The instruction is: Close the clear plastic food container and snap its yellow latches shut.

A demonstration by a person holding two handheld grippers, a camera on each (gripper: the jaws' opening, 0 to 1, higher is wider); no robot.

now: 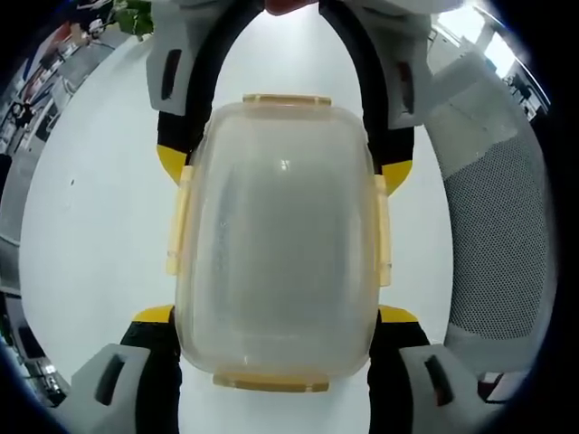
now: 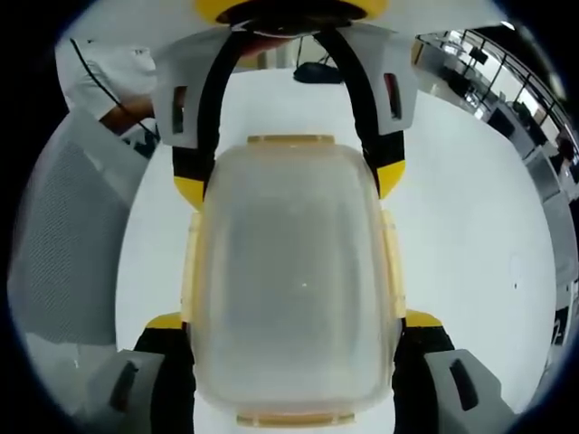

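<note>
Container (image 1: pixel 279 262) of clear plastic sitting lid-on upon white table (image 1: pixel 90 226), caught between both tongs from opposite ends. Going left to right in left gripper view: near-left jaw tip pressing against container's lower corner, long yellow latch (image 1: pixel 177 221) lying along the left wall, lid, matching latch (image 1: pixel 383 231) on the right wall, near-right jaw tip, then a mesh chair back (image 1: pixel 502 244) at the far right. Left gripper (image 1: pixel 276 316) straddling the near end, jaws spread to container width and apparently bracing it. Right gripper (image 1: pixel 285 167) straddling the far end likewise, reaching in from the top. Probably steadying the box so latches can be pressed without sliding.

In right gripper view: mesh chair and a person's sleeve (image 2: pixel 95 77) at left, right gripper (image 2: pixel 294 325) bracketing the container (image 2: pixel 294 271), end latches (image 2: pixel 291 140) showing at both short edges. Latch state hard telling. Bare table lying open on both long sides, giving room for sideways pressing.
</note>
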